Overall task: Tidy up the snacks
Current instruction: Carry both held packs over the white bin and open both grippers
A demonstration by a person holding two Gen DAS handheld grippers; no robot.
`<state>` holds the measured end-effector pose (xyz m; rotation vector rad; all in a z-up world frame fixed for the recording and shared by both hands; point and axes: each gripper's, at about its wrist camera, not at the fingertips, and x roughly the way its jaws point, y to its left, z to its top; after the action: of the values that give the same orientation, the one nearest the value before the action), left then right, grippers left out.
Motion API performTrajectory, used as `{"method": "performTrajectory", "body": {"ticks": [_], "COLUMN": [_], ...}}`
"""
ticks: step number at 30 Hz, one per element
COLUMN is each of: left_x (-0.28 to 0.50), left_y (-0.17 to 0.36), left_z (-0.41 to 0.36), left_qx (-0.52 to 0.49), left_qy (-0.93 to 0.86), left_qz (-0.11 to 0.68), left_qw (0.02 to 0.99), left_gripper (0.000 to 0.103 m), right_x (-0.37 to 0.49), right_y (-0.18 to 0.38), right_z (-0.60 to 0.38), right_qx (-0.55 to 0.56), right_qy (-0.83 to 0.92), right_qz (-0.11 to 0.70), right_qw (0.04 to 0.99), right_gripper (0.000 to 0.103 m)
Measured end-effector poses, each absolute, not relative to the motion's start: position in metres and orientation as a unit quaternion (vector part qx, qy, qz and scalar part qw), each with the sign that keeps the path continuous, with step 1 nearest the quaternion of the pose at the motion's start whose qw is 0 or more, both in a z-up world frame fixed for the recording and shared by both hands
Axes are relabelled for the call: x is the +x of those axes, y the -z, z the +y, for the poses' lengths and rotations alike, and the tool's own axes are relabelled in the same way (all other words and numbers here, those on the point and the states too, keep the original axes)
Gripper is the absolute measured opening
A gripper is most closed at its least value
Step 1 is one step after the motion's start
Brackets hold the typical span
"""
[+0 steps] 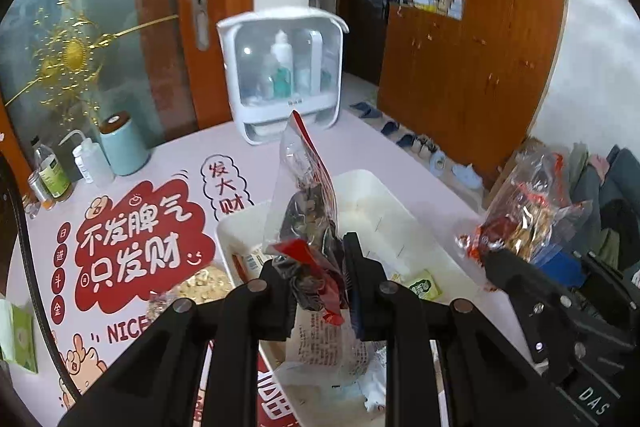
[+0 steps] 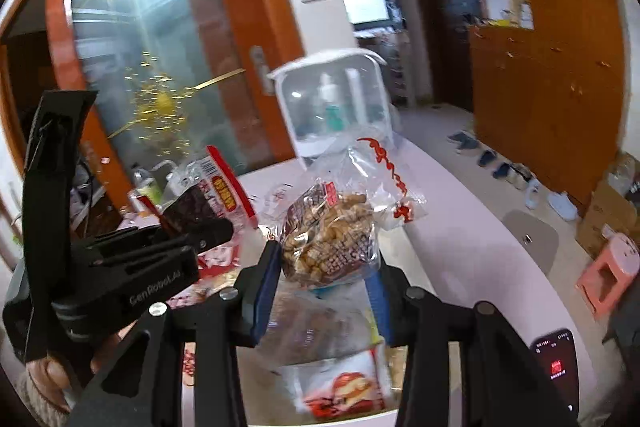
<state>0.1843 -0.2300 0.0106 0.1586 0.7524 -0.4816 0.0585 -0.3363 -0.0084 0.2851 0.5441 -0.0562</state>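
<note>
My left gripper (image 1: 318, 291) is shut on a clear bag of dark snacks with red trim (image 1: 306, 195), held upright above a white bin (image 1: 384, 203) on the table. My right gripper (image 2: 324, 287) is shut on a clear bag of peanuts (image 2: 330, 239), lifted above more snack packs (image 2: 344, 387). In the left wrist view the right gripper (image 1: 532, 291) and its peanut bag (image 1: 524, 207) are to the right of the bin. In the right wrist view the left gripper (image 2: 192, 231) and its bag (image 2: 222, 187) are at the left.
A white cosmetics case (image 1: 284, 75) stands at the table's far side. A blue canister (image 1: 122, 143) and bottles (image 1: 52, 175) stand far left. A small green pack (image 1: 424, 285) lies in the bin. A peanut pack (image 1: 200, 281) lies left of the bin. A phone (image 2: 554, 367) lies near the table's right edge.
</note>
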Motion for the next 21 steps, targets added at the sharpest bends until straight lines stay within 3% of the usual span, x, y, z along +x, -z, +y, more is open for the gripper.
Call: {"method": "performTrajectory", "body": {"ticks": [12,13,14,16,21], "left_x": [0.219,0.219,0.219,0.218,0.208], "left_y": [0.048,0.049,0.050,0.049,0.040], "left_z": [-0.250,-0.250,-0.250,-0.247,-0.235], "left_qx": [0.113,0.116,0.119,0.121,0.124], "left_qy": [0.219,0.219,0.219,0.213,0.200], "left_qz": [0.415,0.414,0.413,0.405,0.385], "left_qw": [0.876,0.876,0.876,0.881,0.892], "left_gripper": [0.020,0.031,0.052,0.080,0.082], "right_x": [0.100,0.102,0.104,0.106,0.106], "right_y": [0.057,0.060,0.064,0.069,0.071], "right_z": [-0.353,-0.353,-0.354,-0.354,-0.352], "right_qx": [0.148,0.153,0.159,0.167,0.168], "right_qy": [0.071,0.069,0.066,0.061,0.065], "right_qz": [0.339,0.345,0.350,0.361,0.365], "right_qw": [0.926,0.923,0.921,0.916,0.913], "right_gripper": [0.043,0.043,0.043,0.044,0.046]}}
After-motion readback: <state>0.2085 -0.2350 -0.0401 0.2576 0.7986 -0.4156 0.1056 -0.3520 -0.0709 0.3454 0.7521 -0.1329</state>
